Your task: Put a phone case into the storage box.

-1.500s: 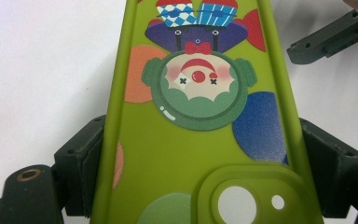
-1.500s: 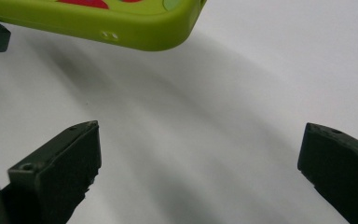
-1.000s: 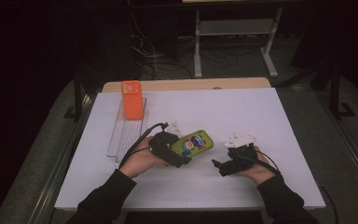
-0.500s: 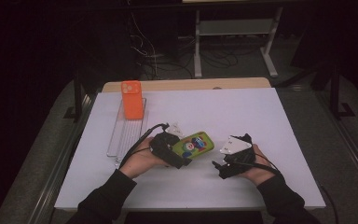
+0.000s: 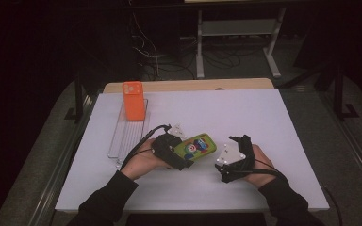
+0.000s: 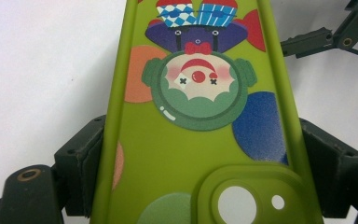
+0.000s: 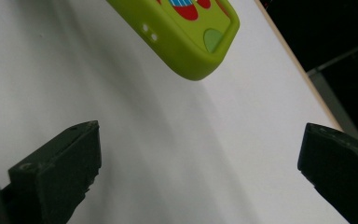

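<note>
the green phone case [image 5: 196,147] sits near the middle of the white tabletop [image 5: 273,117], a little toward the person's side, held off the surface: the right gripper view shows its rounded end hanging over the tabletop with a soft shadow below. the left gripper [image 5: 179,157] has it grasped, its fingers [image 6: 81,154] pressed against the two long sides of the case near the camera cut-out, clown print facing up. the right gripper [image 5: 227,157] lies just beside the free end of the case, not touching it; its fingers [image 7: 65,172] stand wide apart with nothing but bare tabletop between them.

open room is generous: the whole far half and the right side of the tabletop are bare white, out to the wooden strip [image 5: 188,85] along the far edge. the near edge runs close under both forearms. in the right gripper view the tabletop's edge cuts diagonally past the case, dark floor beyond.

on the left, a wire rack [image 5: 127,136] lies flat, well apart from the case but near the left hand [image 5: 143,162], with an orange phone case [image 5: 134,100] standing at its far end. the left gripper's cable trails beside the rack.
</note>
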The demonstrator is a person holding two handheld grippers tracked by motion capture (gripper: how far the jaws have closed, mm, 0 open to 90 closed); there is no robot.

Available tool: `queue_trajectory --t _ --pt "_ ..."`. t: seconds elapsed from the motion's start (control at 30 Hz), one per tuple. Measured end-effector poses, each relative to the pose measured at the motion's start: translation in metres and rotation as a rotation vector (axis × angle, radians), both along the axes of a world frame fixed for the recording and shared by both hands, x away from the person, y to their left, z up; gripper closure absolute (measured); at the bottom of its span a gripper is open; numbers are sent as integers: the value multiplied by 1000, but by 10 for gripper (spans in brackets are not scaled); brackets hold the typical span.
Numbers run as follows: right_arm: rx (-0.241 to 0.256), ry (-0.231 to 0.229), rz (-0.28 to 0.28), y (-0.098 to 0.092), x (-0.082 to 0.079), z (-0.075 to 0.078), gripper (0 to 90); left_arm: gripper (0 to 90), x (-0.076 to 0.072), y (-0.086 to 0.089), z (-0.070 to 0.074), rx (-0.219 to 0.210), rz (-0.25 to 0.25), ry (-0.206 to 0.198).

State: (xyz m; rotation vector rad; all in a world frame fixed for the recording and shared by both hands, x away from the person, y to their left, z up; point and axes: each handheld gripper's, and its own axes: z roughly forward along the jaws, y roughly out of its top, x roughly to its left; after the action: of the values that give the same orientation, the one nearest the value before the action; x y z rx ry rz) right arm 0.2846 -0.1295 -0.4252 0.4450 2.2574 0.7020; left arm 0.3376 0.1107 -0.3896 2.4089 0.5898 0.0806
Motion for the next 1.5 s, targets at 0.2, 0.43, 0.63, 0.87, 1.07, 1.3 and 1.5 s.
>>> queue_trajectory --t 0.2,0.43,0.63,0.87,1.07,1.3,1.5 --pt "-79 -82 24 5 -4 -2 0 151 -1 -1 -1 -16 13 8" --pt "-183 -190 60 11 -7 -3 0 151 -1 -1 -1 -9 17 18" --pt "-232 -254 68 17 -11 -6 0 151 0 0 -1 14 0 15" --pt "-347 -362 118 23 -14 -8 0 151 0 -1 -1 9 13 19" --pt "-389 -420 133 28 -16 -10 0 151 1 0 -1 16 6 19" --pt "-420 -486 140 35 -20 -11 19 151 1 1 0 9 8 19" --pt "-437 -549 153 42 -20 -11 92 151 1 1 0 14 7 20"
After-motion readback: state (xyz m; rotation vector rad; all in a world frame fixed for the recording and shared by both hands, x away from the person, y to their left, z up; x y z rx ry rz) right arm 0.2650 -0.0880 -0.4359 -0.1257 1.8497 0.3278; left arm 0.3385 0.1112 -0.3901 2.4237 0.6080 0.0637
